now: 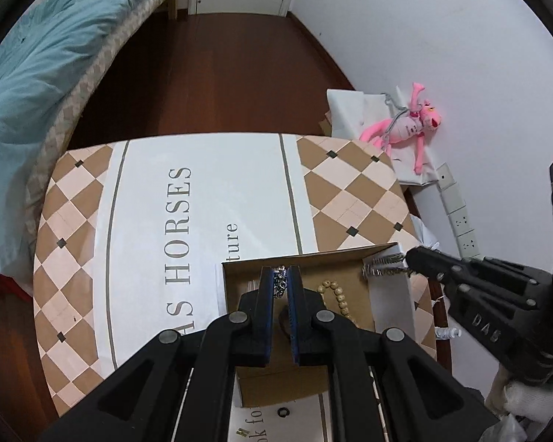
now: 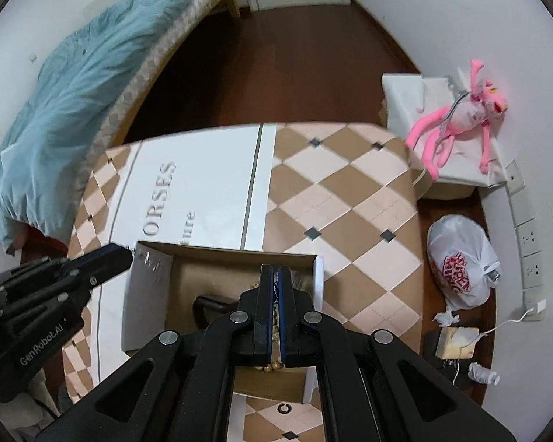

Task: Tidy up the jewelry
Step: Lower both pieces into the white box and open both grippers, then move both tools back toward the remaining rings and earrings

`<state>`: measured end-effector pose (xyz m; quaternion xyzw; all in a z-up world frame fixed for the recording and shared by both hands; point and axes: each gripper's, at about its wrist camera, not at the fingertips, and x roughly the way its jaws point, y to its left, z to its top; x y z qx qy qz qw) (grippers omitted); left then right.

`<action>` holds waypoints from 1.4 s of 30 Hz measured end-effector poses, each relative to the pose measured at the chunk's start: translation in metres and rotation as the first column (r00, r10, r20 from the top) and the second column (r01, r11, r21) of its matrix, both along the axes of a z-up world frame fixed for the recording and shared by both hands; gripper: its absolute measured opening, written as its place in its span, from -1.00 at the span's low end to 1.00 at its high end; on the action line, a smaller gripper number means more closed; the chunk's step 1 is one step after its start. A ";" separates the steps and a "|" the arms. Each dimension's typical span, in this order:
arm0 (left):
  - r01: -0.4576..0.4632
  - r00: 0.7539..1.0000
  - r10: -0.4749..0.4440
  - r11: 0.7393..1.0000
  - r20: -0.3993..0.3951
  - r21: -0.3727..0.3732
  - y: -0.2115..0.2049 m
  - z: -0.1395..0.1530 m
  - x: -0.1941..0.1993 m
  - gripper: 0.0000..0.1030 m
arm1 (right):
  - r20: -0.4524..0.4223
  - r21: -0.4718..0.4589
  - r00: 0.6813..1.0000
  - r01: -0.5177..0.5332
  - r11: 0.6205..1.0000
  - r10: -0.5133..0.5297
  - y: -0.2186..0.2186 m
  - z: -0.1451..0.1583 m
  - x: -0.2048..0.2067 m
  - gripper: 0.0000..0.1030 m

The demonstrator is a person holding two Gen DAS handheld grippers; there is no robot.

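Observation:
An open cardboard box (image 1: 350, 263) sits on the checkered tabletop (image 1: 136, 221). My left gripper (image 1: 281, 276) is shut on a sparkly silver bracelet (image 1: 280, 283) above the box's far left part. A wooden bead bracelet (image 1: 337, 296) lies inside the box. My right gripper (image 2: 275, 276) is shut on a silvery wire-like piece (image 1: 385, 264) at the box's right wall, seen in the left wrist view; in the right wrist view it is barely visible between the pads. The box also shows in the right wrist view (image 2: 221, 254), with a dark band (image 2: 206, 304) inside.
A small black ring (image 1: 283, 411) lies on the table in front of the box. A bed with a blue duvet (image 1: 44, 73) stands left. A pink plush toy (image 2: 457, 118), a white plastic bag (image 2: 461, 261) and wall sockets (image 2: 527, 235) are at the right.

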<state>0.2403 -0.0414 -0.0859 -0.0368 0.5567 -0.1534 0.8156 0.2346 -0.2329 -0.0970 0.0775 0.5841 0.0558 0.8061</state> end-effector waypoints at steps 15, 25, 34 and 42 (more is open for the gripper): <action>-0.101 0.993 0.087 0.974 0.075 0.203 0.007 -0.002 -0.025 0.62 | -0.029 -0.097 1.000 0.006 0.995 -0.008 -0.008 -0.011 -0.043 0.13; -0.162 0.984 0.139 0.959 0.114 0.231 0.022 -0.025 -0.065 1.00 | -0.037 -0.145 0.999 0.023 0.989 -0.028 0.000 -0.033 -0.073 0.83; -0.183 0.978 0.155 0.959 0.141 0.218 0.025 -0.019 -0.084 1.00 | 0.017 -0.157 0.998 0.056 0.986 -0.054 0.002 -0.024 -0.090 0.84; -0.212 0.959 0.164 0.956 0.229 0.204 0.030 0.009 -0.113 1.00 | 0.121 -0.173 0.990 0.094 0.980 -0.073 0.005 0.011 -0.116 0.84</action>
